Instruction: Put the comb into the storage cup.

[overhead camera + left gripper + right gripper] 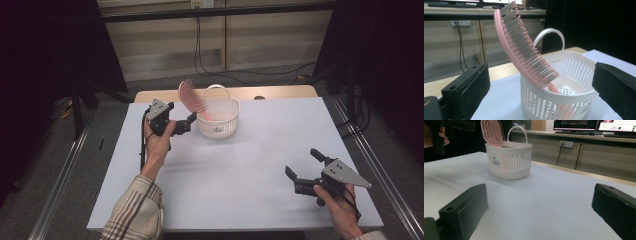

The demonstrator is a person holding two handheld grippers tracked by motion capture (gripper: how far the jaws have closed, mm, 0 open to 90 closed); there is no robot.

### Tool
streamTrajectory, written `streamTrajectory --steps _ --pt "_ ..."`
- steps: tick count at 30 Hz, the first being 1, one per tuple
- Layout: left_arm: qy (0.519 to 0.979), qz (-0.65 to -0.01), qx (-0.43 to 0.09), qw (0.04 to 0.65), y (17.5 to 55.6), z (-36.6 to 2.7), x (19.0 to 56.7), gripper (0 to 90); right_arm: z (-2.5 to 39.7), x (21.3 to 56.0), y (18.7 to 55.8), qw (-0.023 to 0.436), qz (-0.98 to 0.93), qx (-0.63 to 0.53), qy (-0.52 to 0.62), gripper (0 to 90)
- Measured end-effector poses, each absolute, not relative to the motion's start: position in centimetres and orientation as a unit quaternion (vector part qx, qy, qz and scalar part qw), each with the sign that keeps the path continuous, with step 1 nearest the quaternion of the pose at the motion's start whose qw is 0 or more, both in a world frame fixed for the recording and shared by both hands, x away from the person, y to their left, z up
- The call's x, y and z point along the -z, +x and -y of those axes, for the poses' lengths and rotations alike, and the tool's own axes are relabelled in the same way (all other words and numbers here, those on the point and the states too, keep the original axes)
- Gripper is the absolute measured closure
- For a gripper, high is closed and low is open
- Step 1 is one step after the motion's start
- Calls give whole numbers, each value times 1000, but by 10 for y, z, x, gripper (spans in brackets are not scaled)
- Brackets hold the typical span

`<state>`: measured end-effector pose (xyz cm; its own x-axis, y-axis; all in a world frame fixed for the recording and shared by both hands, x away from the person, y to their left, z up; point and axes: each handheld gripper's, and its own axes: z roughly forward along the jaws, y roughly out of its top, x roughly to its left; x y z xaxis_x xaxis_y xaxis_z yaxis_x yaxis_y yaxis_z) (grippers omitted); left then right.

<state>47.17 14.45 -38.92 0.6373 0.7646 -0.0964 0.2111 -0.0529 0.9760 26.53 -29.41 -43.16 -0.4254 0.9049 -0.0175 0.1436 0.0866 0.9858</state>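
A white slotted basket (220, 129) with a hoop handle stands on the white table (250, 165), towards its far left. A pink hairbrush (190, 95) stands in it, handle down, its bristled head leaning out over the basket's left rim. My left gripper (181, 112) hovers open just left of the basket, and the brush (521, 47) and the basket (541, 100) lie between and beyond its jaws, apart from them. My right gripper (303, 162) is open and holds nothing near the table's front right; the basket (509, 162) and the brush (492, 131) stand far ahead of it.
A wooden strip (280, 92) runs along the table's far edge. Black cables (200, 55) hang by the back wall. Dark curtains flank both sides and metal rails (60, 185) run along the floor. White tabletop spreads between the two grippers.
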Motion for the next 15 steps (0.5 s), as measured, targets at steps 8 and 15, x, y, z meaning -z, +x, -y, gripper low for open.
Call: streamTrajectory --steps 8,15 --pt "684 -354 -249 588 461 -153 389 11 294 431 265 354 -647 -542 404 5" --pt "679 -353 -258 590 449 -158 386 9 294 432 265 356 -645 -541 405 5"
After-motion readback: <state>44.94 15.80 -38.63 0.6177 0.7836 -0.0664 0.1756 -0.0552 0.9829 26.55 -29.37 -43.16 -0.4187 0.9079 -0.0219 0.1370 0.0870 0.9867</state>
